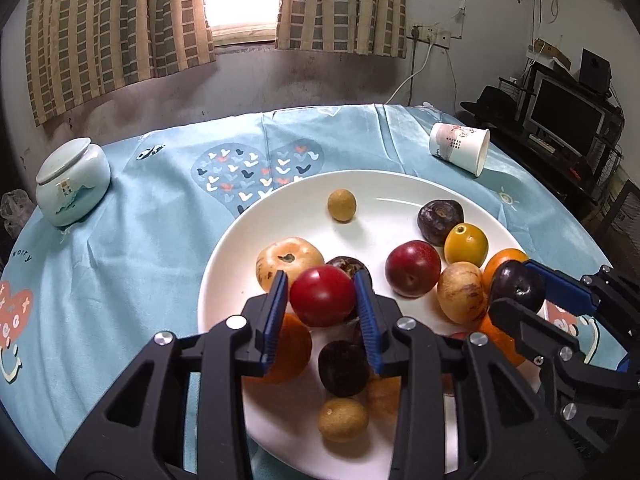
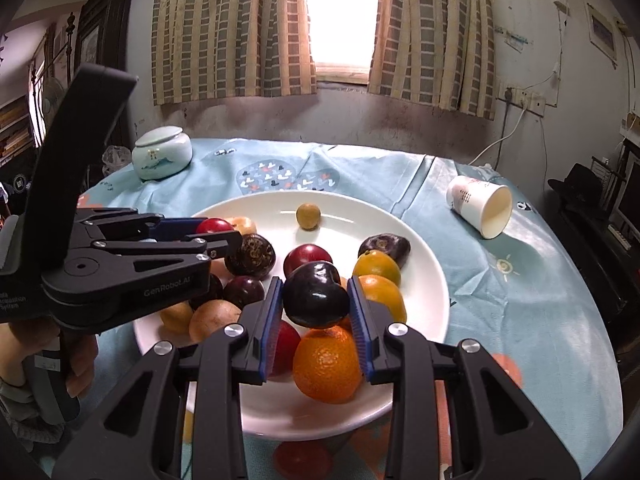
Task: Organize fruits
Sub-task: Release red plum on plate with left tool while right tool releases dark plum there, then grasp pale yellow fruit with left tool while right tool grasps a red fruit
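The left gripper point(image 1: 322, 294) has a round red fruit point(image 1: 322, 296) between its blue pads, with a small gap on the left side. The right gripper point(image 2: 315, 300) is clamped on a dark purple plum point(image 2: 316, 295). Both are above the white round plate point(image 1: 384, 184) of mixed fruits. Farther on the blue tablecloth point(image 1: 140, 240), a paper cup point(image 1: 460, 146) lies tipped, and a pale ceramic jar point(image 1: 72, 182) stands.

Plate's point(image 1: 224, 256) far side open; near half probably crowded with fruit point(image 1: 412, 274).
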Tool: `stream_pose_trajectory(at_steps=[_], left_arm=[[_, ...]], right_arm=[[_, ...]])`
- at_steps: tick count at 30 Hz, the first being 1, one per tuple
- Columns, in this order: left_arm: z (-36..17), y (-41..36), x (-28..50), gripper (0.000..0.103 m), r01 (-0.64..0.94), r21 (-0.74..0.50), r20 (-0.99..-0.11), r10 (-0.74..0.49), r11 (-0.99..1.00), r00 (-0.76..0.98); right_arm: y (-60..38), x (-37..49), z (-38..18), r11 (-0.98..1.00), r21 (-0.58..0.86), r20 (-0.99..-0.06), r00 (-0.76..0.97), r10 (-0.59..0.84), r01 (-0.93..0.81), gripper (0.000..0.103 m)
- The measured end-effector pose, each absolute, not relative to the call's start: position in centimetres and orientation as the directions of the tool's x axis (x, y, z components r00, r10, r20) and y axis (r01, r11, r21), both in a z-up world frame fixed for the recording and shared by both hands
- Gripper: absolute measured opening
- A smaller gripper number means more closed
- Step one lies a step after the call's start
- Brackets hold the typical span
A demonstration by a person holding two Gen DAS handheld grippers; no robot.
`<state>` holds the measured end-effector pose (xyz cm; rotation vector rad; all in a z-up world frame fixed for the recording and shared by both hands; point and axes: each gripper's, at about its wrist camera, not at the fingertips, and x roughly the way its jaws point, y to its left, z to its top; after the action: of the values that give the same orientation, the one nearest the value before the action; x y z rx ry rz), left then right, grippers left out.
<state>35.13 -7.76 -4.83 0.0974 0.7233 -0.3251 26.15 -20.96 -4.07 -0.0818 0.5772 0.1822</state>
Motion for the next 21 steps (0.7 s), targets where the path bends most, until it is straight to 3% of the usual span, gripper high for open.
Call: stream_pose_trajectory(at_steps=[1, 2, 4, 5, 7, 21], left_arm=[[-4.8, -7.7, 35.0, 0.056, 0.324, -0.021, -0.660, -0.256, 0.946, 0.706], [-4.7, -7.7, 34.9, 0.061, 0.322, -0.014, -0.653, -0.252, 0.947, 0.714], [-4.5, -7.8, 34.6, 0.061, 0.323, -0.001, -0.646, -0.247, 0.946, 0.723], [-4.3, -7.9, 34.5, 0.061, 0.325, 0.001, -0.642, -0.248, 0.946, 0.725], [-4.0, -8.0, 34.1, 0.061, 0.325, 0.011, -0.637, -0.244, 0.946, 0.731], [-0.8, -7.3, 26.8, 0.063, 0.332, 0.095, -0.567, -0.223, 0.938, 0.793]], right_arm=[[-20.9, 26.1, -4.1, 0.981, -0.032, -0.547, 0.825, 0.143, -0.191, 0.033], [-20.9, 26.1, -4.2, 0.981, -0.037, -0.549, 0.824, 0.140, -0.191, 0.033], [-20.7, 26.1, -4.2, 0.980, -0.043, -0.552, 0.822, 0.140, -0.195, 0.035], [-20.7, 26.1, -4.3, 0.979, -0.039, -0.553, 0.820, 0.147, -0.202, 0.048], [-20.6, 25.8, -4.2, 0.981, -0.056, -0.540, 0.832, 0.126, -0.184, 0.065], [-20.6, 22.2, -2.6, 0.979, -0.066, -0.508, 0.851, 0.135, -0.195, 0.065]])
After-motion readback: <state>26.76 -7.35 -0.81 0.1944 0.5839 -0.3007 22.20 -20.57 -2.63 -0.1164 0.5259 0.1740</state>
